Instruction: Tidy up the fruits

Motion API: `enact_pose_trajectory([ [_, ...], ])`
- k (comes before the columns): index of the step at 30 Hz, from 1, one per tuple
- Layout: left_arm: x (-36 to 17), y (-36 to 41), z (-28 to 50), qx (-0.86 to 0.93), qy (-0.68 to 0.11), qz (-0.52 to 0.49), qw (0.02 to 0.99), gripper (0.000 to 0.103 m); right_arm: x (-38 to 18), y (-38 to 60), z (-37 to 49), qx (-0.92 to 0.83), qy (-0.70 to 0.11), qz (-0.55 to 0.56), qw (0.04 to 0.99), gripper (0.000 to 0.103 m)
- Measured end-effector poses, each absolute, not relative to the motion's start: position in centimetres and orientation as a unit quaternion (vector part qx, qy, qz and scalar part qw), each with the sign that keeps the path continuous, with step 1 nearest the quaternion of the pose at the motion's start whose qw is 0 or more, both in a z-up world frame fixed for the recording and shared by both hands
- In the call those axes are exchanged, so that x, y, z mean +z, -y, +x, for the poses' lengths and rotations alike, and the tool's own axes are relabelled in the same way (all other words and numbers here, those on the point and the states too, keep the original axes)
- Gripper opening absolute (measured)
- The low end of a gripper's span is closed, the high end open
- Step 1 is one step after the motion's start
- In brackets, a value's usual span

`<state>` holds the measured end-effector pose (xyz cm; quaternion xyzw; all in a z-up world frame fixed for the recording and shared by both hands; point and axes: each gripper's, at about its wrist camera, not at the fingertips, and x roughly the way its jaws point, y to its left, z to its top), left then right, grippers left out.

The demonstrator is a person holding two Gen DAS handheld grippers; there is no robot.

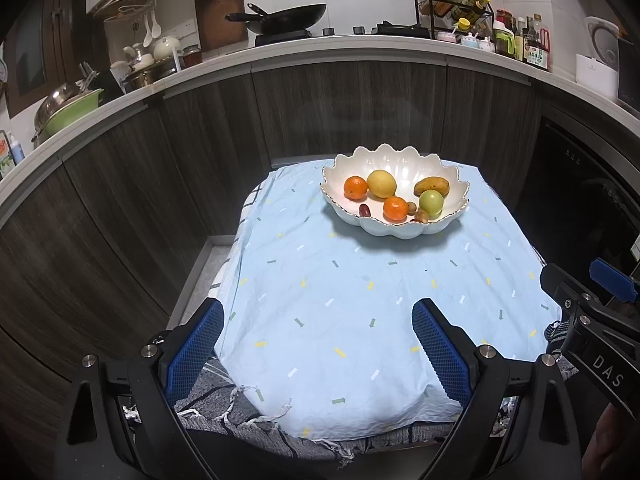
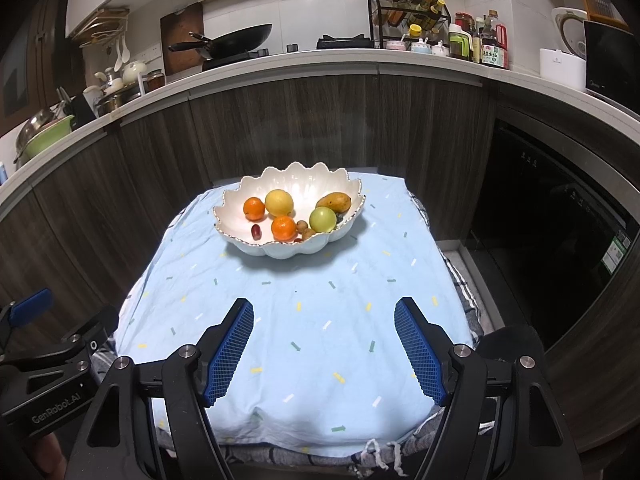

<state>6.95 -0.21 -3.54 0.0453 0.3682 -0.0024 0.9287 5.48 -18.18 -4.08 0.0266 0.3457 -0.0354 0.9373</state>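
A white scalloped bowl [image 1: 416,229] [image 2: 240,246] stands at the far end of a small table. It holds two oranges [image 1: 355,187] [image 2: 284,228], a yellow lemon [image 1: 381,184] [image 2: 279,202], a mango [image 1: 431,186] [image 2: 333,201], a green apple [image 1: 431,202] [image 2: 322,219], a red date [image 1: 364,210] [image 2: 256,231] and small brown fruits [image 1: 421,215] [image 2: 303,225]. My left gripper [image 1: 318,340] is open and empty over the near table edge. My right gripper [image 2: 324,344] is open and empty there too, and shows at the right edge of the left wrist view [image 1: 592,320].
A light blue patterned cloth [image 1: 340,300] [image 2: 320,312] covers the table over a grey fringed blanket [image 1: 240,412]. Dark wood cabinets [image 1: 340,112] stand behind, under a counter with a wok [image 1: 288,18], a spice rack [image 1: 456,4] and bottles. A dark appliance [image 2: 560,240] stands at right.
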Motion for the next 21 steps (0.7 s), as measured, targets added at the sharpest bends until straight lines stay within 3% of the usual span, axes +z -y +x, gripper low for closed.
enact_pose_trajectory([
  [21, -3.59, 0.23, 6.96, -0.003, -0.371, 0.04, 0.928, 0.096, -4.17, 18.12, 5.55, -0.035, -0.345, 0.028, 0.937, 0.074],
])
